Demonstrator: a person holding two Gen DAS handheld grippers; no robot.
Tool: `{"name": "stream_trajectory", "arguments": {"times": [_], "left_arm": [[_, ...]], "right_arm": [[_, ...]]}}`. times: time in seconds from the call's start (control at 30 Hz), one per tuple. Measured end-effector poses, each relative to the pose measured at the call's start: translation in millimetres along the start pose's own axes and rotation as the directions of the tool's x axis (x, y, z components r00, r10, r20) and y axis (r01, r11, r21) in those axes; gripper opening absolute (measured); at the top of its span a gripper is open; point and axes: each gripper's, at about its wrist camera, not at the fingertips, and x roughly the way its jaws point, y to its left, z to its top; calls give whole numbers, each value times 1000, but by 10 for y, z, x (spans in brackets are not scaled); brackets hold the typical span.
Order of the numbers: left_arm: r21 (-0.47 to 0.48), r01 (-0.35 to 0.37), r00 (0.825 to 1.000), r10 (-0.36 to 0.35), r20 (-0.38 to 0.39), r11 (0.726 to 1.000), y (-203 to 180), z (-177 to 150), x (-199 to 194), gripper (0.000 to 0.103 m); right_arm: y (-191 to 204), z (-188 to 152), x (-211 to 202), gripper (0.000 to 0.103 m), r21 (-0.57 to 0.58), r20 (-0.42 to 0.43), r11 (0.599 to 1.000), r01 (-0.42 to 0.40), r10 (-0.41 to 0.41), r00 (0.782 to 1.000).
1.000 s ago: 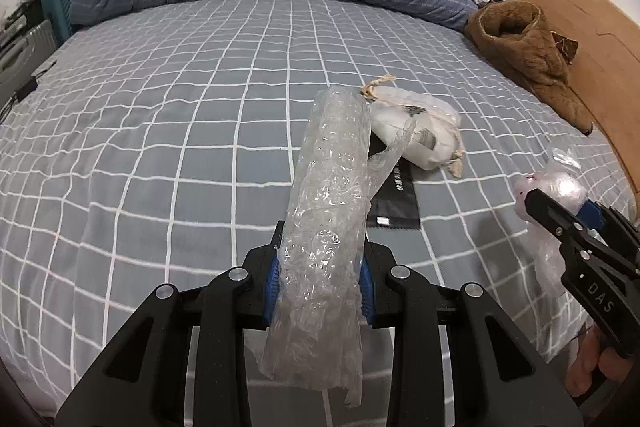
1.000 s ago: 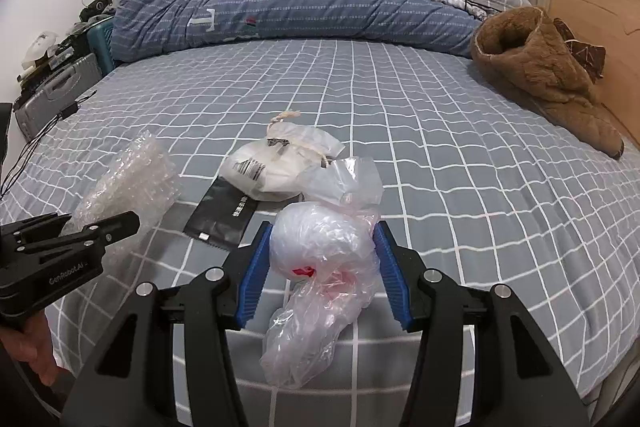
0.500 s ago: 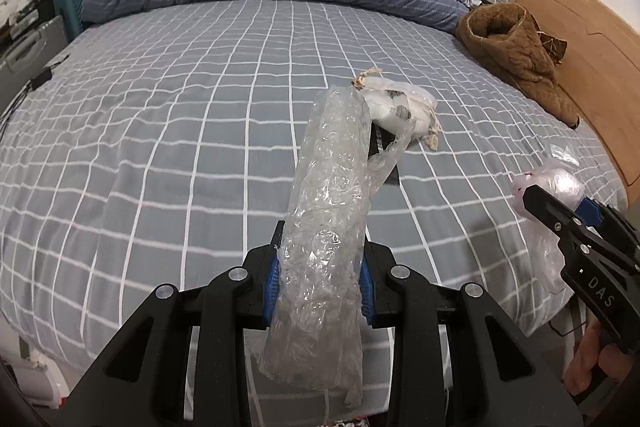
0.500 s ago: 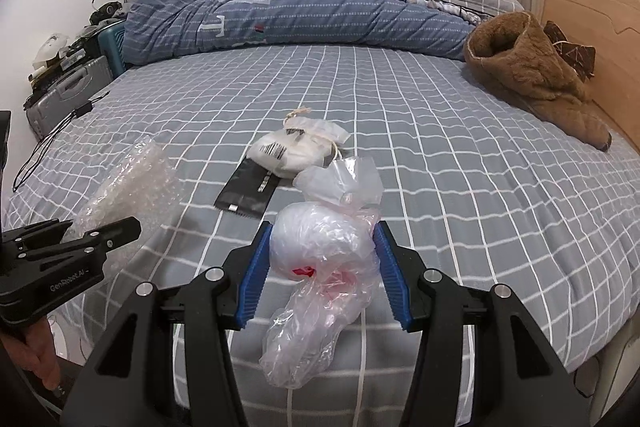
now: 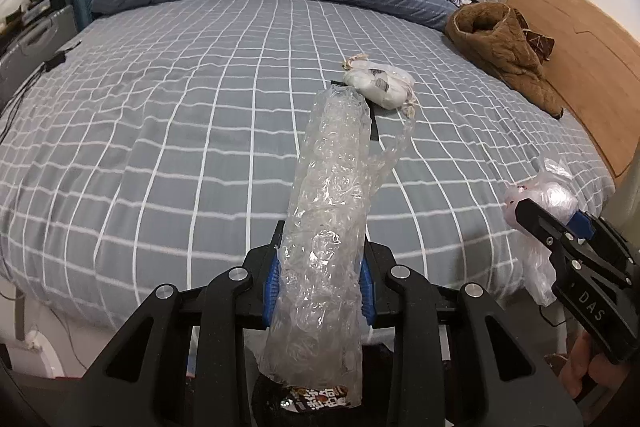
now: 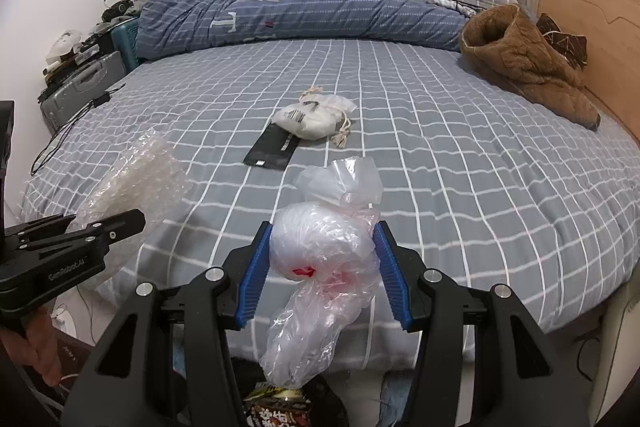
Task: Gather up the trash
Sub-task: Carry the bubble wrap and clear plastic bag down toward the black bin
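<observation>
I have pulled both claws back off the grey checked bed (image 5: pixel 168 131): my left claw (image 5: pixel 320 281) grips the clear bubble-wrap roll (image 5: pixel 328 211), my right claw (image 6: pixel 322 269) the crumpled clear plastic bag (image 6: pixel 320 255), a printed wrapper (image 6: pixel 276 415) now below, likely the bin.

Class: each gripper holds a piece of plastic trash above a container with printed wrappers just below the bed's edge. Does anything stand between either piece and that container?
Nothing visible does. The clear bubble-wrap roll in the left gripper and the crumpled clear plastic bag in the right gripper hang directly over the dark container of printed wrappers, with open air between.
</observation>
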Motion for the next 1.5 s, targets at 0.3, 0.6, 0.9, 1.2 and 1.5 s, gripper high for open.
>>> {"name": "stream_trajectory", "arguments": {"times": [0.3,0.6,0.9,1.2,1.5], "left_arm": [[0,5,1000,-5,-3,1000,-55,-311,-276,30],[1,-1,1000,1,-6,1000,-95,-594,-537,30],[14,-7,1000,7,-8,1000,-183,-856,-770,30],[13,-12,999,12,-29,1000,-170,-1106,-937,30],[6,-24,998,24,-56,1000,-156,-1348,-1068,30]], "right_arm": [[123,-261,-261,49,-2,-12,1000,-11,11,1000],[176,-514,-520,49,5,-23,1000,-10,10,1000],[194,-741,-767,49,12,-33,1000,-8,8,999],[196,-947,-968,49,14,-49,1000,1,0,999],[226,-1181,-1105,49,0,-82,1000,14,-14,997]]}}
